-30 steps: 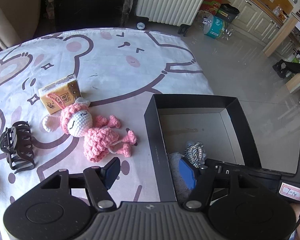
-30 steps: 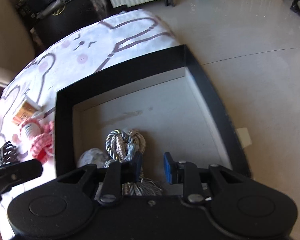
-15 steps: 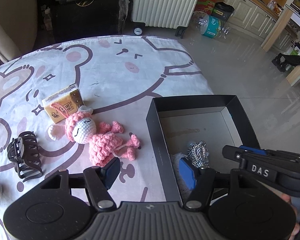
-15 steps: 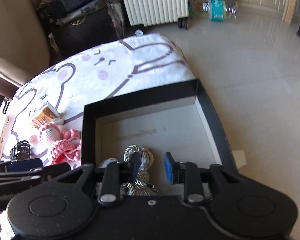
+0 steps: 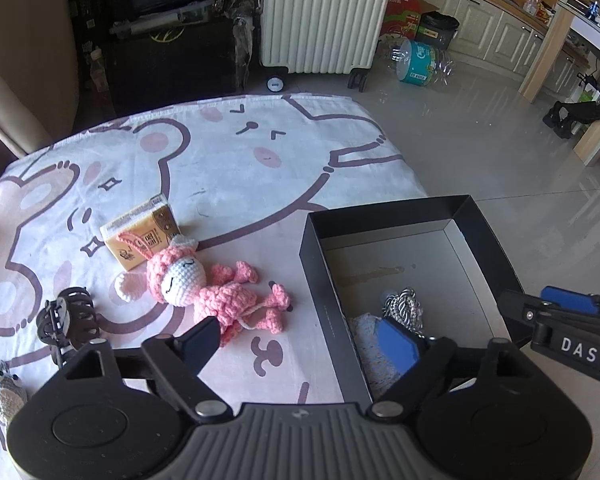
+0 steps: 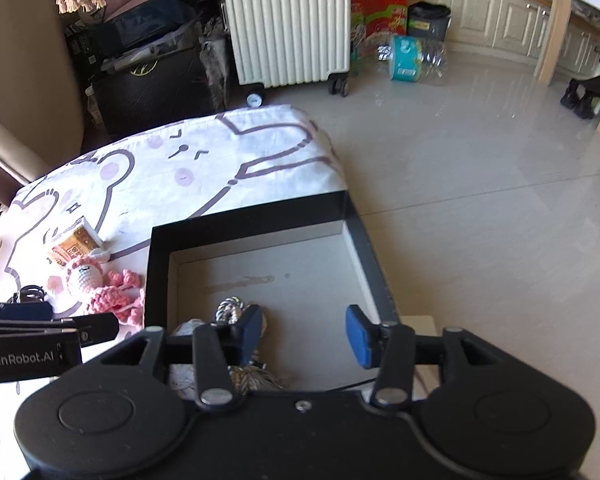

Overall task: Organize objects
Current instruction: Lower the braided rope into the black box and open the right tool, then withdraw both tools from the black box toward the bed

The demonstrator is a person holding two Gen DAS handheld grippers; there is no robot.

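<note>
**Tongs hang empty over half-filled box as sorting goes on**

Both tongs stood spread and gripping nothing: the left tongs (image 5: 300,344) had just been opening wide, with only the edge of the black box (image 5: 324,300) and bare cloth showing between the pads, and the right tongs (image 6: 302,336) had likewise just been opening, with the box floor between the pads and nothing pinched. By the look of it the job was partly done. A silver twisted cord (image 5: 404,308) and a pale knitted piece (image 5: 364,344) already lay in the lower left part of the box, at lower right of the left-wrist frame. Left out on the desk (image 5: 220,160), left of centre in that frame, were a pink crocheted doll (image 5: 204,288), a small yellow carton (image 5: 140,236) touching the doll's head, and a black hair claw (image 5: 68,320) near the left edge; a small grey knitted toy (image 5: 0,392) sat at the lower left corner. Four items, then, appeared to await boxing.

Only the left-wrist view showed the grey toy and gave the hair claw whole; it also caught the right tongs entering at the right edge. The right-wrist view looked more squarely into the box, showed the cord's frayed tassel (image 6: 256,380) low in the frame, and a pale scrap of card (image 6: 420,324) just outside the box's right wall, neither visible from the left. It showed the doll and carton only small at centre left, with the claw largely hidden behind the left tongs.
</note>
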